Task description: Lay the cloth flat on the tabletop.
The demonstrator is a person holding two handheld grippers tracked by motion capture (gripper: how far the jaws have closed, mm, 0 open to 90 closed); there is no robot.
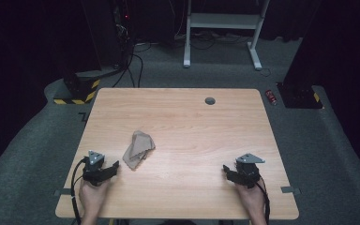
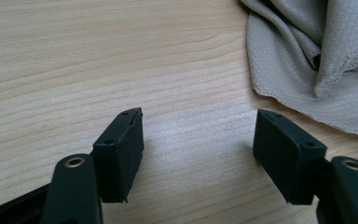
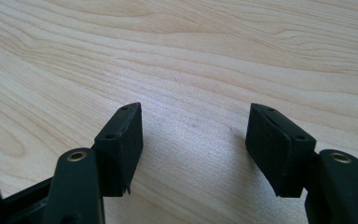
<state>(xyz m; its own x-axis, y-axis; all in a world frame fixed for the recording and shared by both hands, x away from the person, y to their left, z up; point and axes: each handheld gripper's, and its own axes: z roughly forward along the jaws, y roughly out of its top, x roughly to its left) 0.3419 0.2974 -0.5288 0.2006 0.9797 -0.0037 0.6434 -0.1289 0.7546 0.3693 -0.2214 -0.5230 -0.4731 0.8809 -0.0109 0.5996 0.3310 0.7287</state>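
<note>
Lying on a pale wooden tabletop (image 1: 187, 117) with a dark round grommet (image 1: 210, 101) near the far edge, set on grey carpet in a dim room. Standing beyond: a white frame (image 1: 222, 28), black posts, a yellow-and-black striped base (image 1: 77, 91), cables, a red can (image 1: 271, 97) on the floor at right. Leaving wide bare wood across the middle and right, all edges free. Resting crumpled left of centre: a grey cloth (image 1: 138, 150), just beside the left gripper (image 1: 116, 167), up and to its right. Gaping wide, the left gripper (image 2: 198, 133), holding nothing, cloth (image 2: 307, 60) near its right pad but apart. Sitting near the front right edge, the right gripper (image 1: 225, 168), likewise spread wide (image 3: 196, 128) over bare wood, gripping nothing.
</note>
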